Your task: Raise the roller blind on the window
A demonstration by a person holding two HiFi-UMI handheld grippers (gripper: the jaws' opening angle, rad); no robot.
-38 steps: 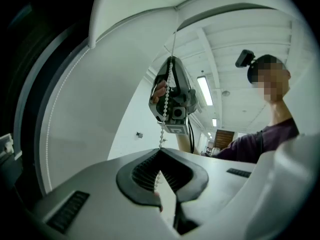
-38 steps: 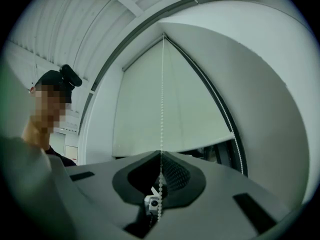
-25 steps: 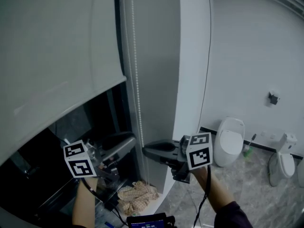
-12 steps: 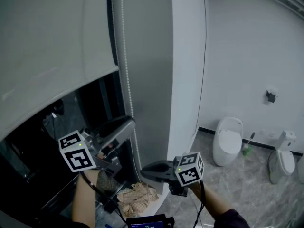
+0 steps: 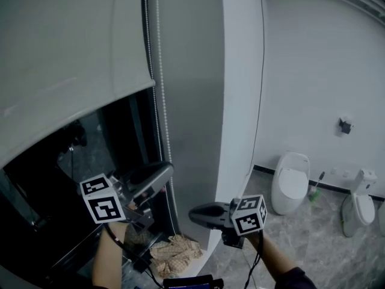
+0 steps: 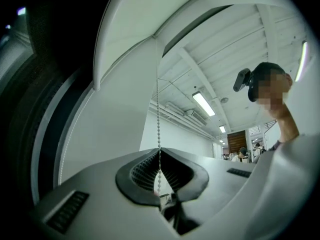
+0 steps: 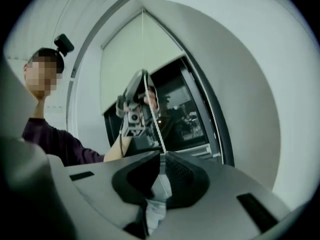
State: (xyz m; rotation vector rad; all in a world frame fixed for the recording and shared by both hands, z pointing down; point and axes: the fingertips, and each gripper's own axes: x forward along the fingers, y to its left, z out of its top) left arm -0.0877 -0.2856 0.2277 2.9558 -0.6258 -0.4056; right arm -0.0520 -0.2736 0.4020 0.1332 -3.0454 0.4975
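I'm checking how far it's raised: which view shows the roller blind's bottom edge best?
Head view: the bottom edge crosses the dark window plainly. The right gripper view shows it small and far; the left gripper view, unclearly.

We find the roller blind (image 5: 66, 47) spanning 9 to 12 o'clock, with the window (image 5: 90, 161) below it. The bead chain (image 5: 161, 101) hangs just right of the blind's edge. The left gripper (image 5: 168, 168) sits at 7 o'clock, its fingers closing with the chain between them. The right gripper (image 5: 194, 212) is just right of it and lower, at 6 o'clock, fingers together on that chain. A cloth (image 5: 174, 248) lies on the floor beneath both. At 4 o'clock a toilet (image 5: 290, 179) stands against the wall, and a second toilet (image 5: 361, 200) is farther right
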